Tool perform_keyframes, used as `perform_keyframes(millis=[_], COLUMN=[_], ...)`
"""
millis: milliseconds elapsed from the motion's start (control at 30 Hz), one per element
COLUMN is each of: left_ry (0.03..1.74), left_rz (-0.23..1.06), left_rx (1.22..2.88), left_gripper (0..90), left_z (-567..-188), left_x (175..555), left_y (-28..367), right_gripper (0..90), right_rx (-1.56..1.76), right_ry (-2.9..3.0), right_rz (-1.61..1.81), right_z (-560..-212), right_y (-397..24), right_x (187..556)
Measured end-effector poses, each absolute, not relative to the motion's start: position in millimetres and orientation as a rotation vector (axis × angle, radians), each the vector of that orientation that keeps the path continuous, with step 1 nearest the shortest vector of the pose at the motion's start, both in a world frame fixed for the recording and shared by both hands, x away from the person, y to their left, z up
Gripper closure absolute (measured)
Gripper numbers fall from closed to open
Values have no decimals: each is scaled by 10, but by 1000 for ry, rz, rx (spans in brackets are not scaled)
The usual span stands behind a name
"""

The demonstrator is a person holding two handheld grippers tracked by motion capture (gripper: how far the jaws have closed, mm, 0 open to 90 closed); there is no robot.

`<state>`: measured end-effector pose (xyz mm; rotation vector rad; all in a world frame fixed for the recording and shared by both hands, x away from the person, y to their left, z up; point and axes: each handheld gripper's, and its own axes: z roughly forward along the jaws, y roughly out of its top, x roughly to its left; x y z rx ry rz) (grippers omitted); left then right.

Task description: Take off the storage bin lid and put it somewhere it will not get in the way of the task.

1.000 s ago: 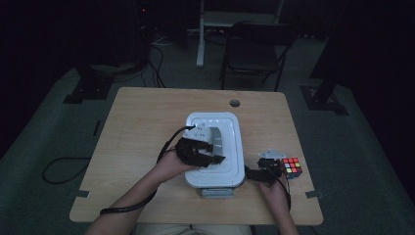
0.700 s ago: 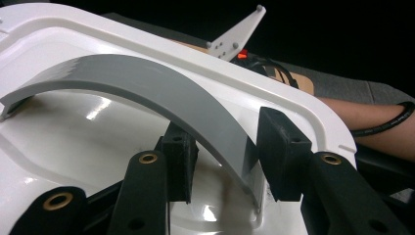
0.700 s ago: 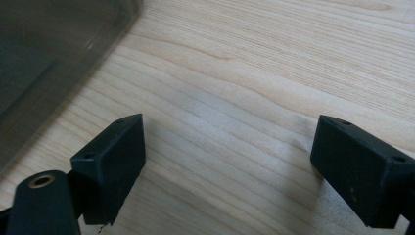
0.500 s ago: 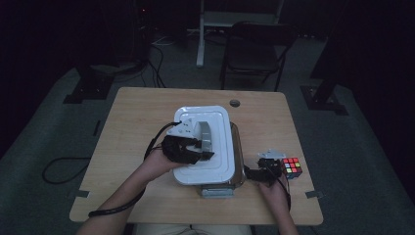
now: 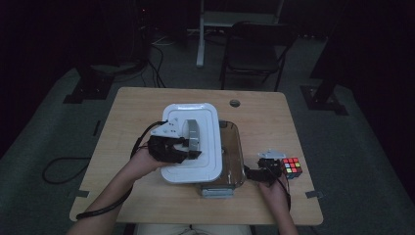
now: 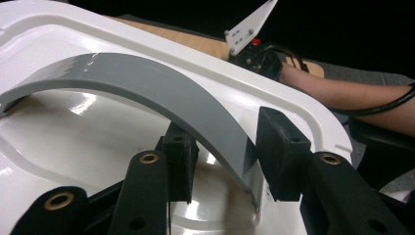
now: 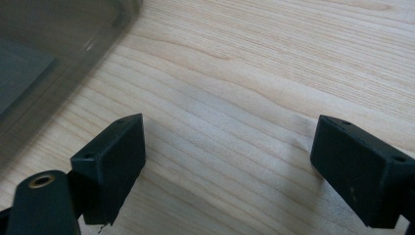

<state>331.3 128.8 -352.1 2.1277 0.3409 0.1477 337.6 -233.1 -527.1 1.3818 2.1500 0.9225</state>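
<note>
- The white lid (image 5: pixel 193 142) has slid further left off the clear container (image 5: pixel 232 154) since a second ago.
- Left gripper (image 5: pixel 188 147) clamps the lid's grey handle (image 6: pixel 161 93).
- Right gripper (image 7: pixel 227 161) rests wide open, empty, over the table (image 7: pixel 274 63).

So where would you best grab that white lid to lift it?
By the grey arched handle in the middle of the white lid, coming from above with one jaw on each flat side. The arch stands clear of the lid, leaving room for a jaw beneath; the left gripper grips it this way.
</note>
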Motion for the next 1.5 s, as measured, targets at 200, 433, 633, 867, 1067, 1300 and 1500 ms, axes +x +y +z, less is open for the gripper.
perform_keyframes(millis=[200,433,633,867,1067,1300,1500], left_ry=[354,368,385,372,386,433,453], left_rz=[149,143,136,107,103,86,53], left_rx=[2141,2129,2114,2104,2112,2120,2133], left_gripper=[617,617,618,621,622,623,624], left_z=[-3540,-3593,-3656,-3790,-3878,-4030,-4222], left_x=[3315,3322,3320,3333,3362,3410,3488], left_y=[1485,1646,1846,2082,2190,2317,2290], right_gripper=[128,128,128,128,128,128,128], right_rx=[1385,1382,1384,1383,1384,1384,1385], right_ry=[2150,2150,2150,2150,2150,2150,2150], right_rz=[923,922,923,923,923,923,923], right_z=[-5270,-5270,-5271,-5271,-5271,-5271,-5271], right_y=[-2330,-2331,-2330,-2330,-2330,-2330,-2330], right_x=[3375,3376,3376,3376,3376,3376,3376])
